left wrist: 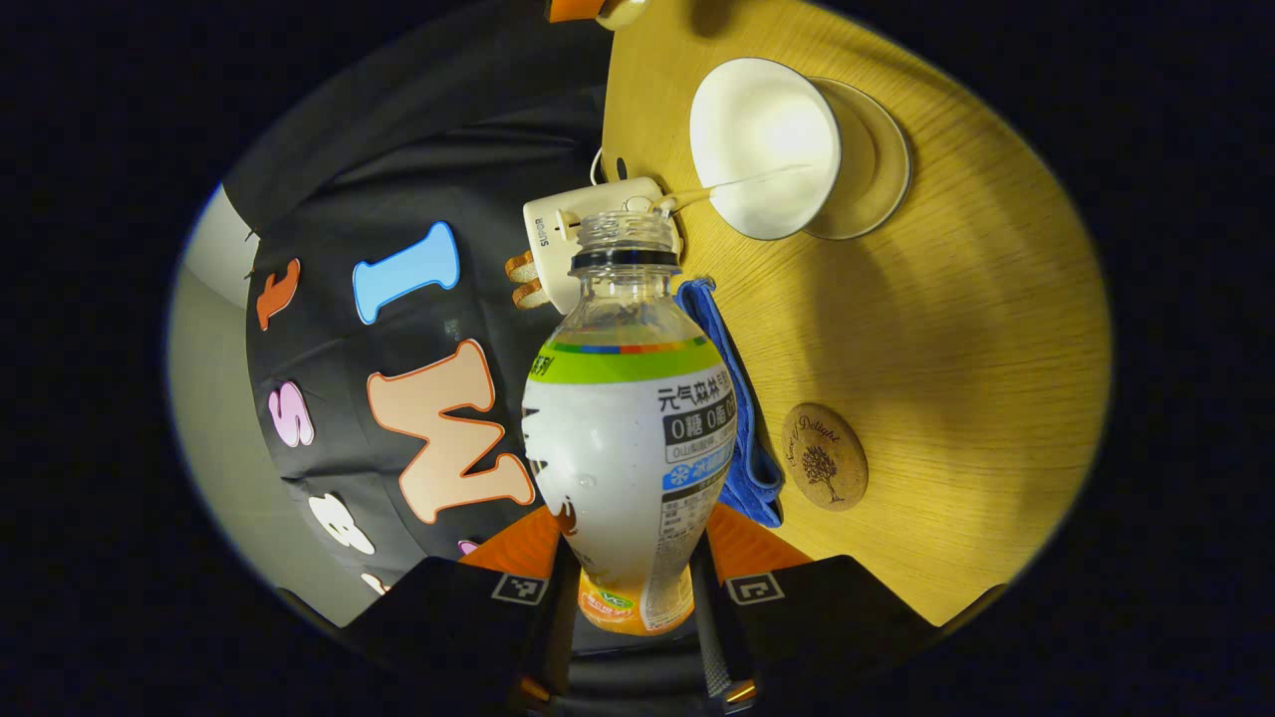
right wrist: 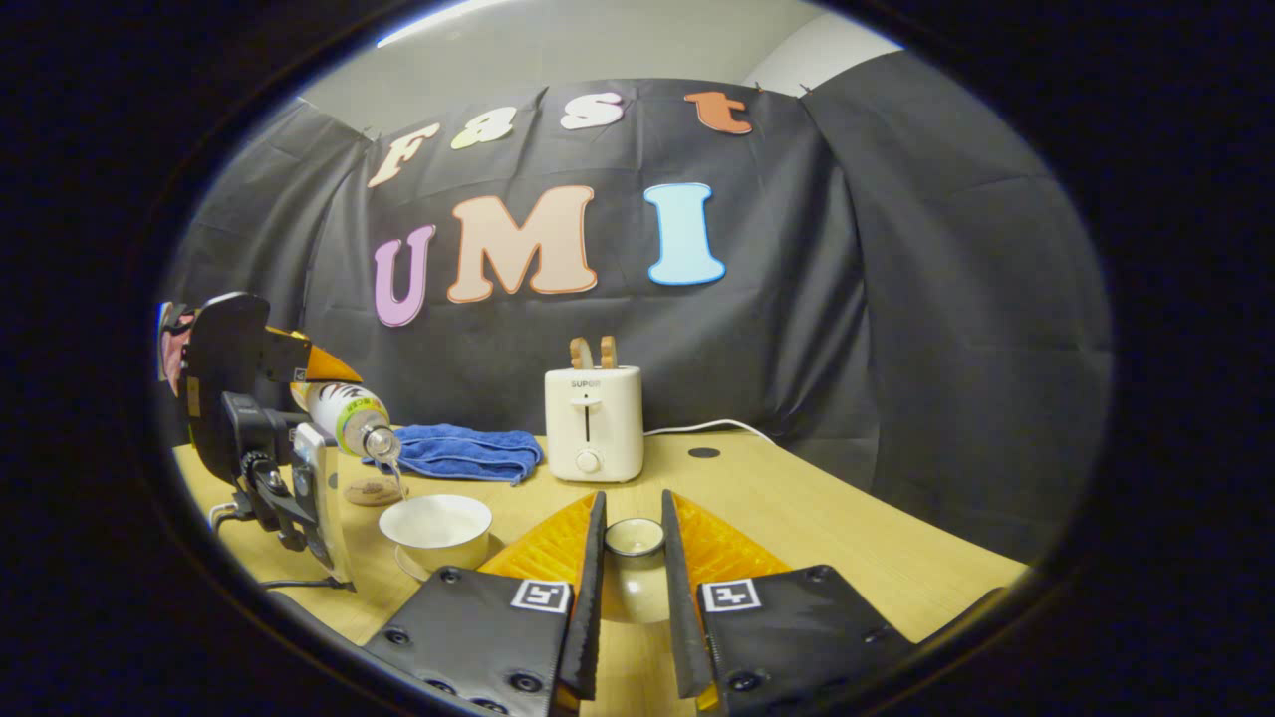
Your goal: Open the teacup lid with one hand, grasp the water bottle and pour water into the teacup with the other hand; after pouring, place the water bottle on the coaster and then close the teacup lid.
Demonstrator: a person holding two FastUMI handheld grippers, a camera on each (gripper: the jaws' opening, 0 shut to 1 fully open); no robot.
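The left gripper had its two fingers pressed against the lower body of the water bottle, one on each side; in the left gripper view the bottle pointed away along the fingers, cap off, neck toward the teacup; a thin stream of water ran from the mouth into the white cup, which sat on its saucer on the wooden table; the round coaster lay bare on the table, apart from the cup and just beside a folded blue towel; a white toaster stood behind the bottle's neck.

In the right gripper view the left gripper showed at the far left, holding the bottle tipped with its mouth down over the teacup; the coaster lay just behind the cup, the blue towel behind that, and the toaster stood mid-table with two slices of bread poking up.

The right gripper held the teacup lid between its fingers, narrowly parted, both closed against the lid's sides; the lid sat clear of the cup, off to the cup's right, with its knob facing the camera; whether it touched the table could not be told.
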